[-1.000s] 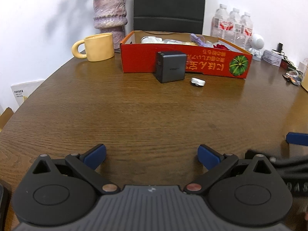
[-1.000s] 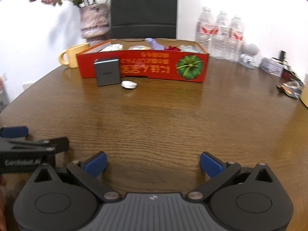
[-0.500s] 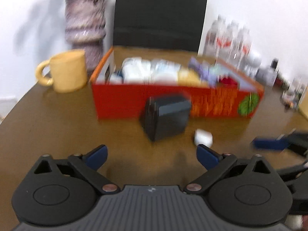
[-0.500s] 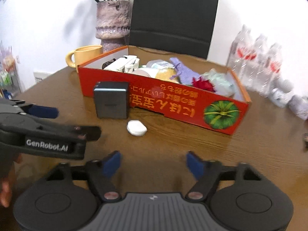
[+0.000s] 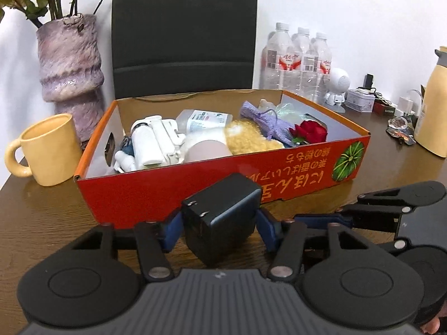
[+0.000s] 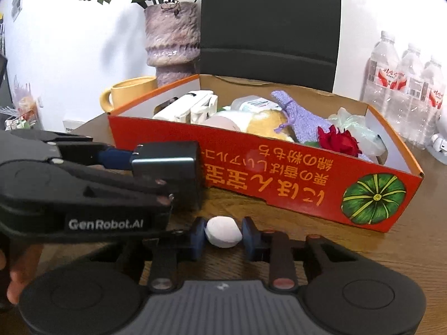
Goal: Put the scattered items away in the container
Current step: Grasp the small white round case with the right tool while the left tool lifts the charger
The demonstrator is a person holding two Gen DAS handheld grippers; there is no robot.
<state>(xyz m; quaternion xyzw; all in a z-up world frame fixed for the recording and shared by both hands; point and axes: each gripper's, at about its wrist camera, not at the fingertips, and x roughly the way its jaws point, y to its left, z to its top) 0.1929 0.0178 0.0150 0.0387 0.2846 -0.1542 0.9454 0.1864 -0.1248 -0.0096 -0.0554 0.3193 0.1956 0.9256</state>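
Between the blue pads of the left gripper (image 5: 219, 227) sits the dark charger block (image 5: 222, 217), pads touching both its side faces, so it looks pinched; prongs face the camera, upper left. Whether it is lifted or resting on the desk (image 5: 42, 223) I cannot tell. Right gripper (image 6: 223, 234) is closed in on the small white oval case (image 6: 223, 231), one pad at each end of its long axis, which runs left-right across the fingers; case low, just off or on the desk. Both held things lie dead ahead of their grippers, side by side, charger to the left of the case. Just beyond both, toward the desk's far edge, stands the red box (image 5: 139, 198), front wall nearest, almost touching the charger. Likely next: lift over that wall. Box interior already crowded; free floor shows at its near-left corner.
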